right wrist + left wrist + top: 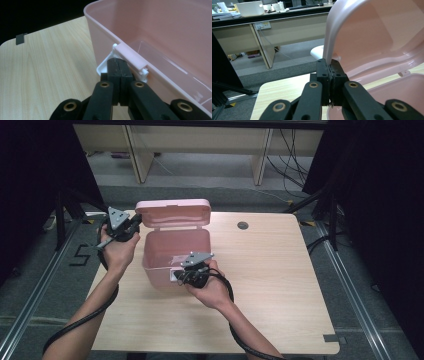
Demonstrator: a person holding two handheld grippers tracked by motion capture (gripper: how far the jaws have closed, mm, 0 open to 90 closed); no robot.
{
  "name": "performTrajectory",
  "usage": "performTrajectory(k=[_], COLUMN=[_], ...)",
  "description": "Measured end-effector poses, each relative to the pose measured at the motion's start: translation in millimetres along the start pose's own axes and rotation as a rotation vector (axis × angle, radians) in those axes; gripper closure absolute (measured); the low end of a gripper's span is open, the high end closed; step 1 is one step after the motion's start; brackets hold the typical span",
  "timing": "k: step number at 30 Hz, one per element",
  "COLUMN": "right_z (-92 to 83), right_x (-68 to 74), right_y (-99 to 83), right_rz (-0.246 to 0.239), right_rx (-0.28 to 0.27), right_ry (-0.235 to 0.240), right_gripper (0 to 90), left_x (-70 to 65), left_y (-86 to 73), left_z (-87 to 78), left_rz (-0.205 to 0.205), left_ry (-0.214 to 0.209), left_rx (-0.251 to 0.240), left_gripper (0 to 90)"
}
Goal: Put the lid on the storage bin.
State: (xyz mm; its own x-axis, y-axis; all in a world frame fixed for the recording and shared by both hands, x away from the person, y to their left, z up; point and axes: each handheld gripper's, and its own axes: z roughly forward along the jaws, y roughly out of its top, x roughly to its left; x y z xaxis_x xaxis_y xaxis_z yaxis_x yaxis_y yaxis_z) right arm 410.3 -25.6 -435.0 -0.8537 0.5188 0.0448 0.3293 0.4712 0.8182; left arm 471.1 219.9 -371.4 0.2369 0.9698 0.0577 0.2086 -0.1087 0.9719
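A pink plastic box (175, 251) stands on the wooden table (270, 270), and its hinged lid (172, 214) is raised upright at the back. My left gripper (136, 221) is at the lid's left corner. In the left gripper view that gripper (329, 62) is shut on the lid's (367, 32) thin rim. My right gripper (177, 276) is at the box's front wall. In the right gripper view its jaws (119, 61) are pressed together at the white latch (102, 68), just under the pink catch (130, 56). I cannot tell whether the latch is pinched. The box (160, 30) looks empty inside.
A round cable hole (243, 225) sits in the table behind and to the right of the box. A strip of black tape (330, 338) marks the front right corner. Desk legs and cables stand on the floor beyond, and a bench with white containers (250, 8) is farther off.
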Motion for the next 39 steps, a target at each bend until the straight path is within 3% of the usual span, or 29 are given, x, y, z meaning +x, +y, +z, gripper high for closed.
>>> performTrajectory(k=[39], right_z=[0.3], right_x=[-0.1], right_y=[-0.1], right_rz=[0.001], right_rx=[-0.003], right_ry=[0.000], right_gripper=[90.0], left_x=[-4.0], left_y=[-11.7], left_z=[-13.0], left_rz=[0.020], left_ry=[-0.004], left_rx=[-0.001], left_gripper=[87.6])
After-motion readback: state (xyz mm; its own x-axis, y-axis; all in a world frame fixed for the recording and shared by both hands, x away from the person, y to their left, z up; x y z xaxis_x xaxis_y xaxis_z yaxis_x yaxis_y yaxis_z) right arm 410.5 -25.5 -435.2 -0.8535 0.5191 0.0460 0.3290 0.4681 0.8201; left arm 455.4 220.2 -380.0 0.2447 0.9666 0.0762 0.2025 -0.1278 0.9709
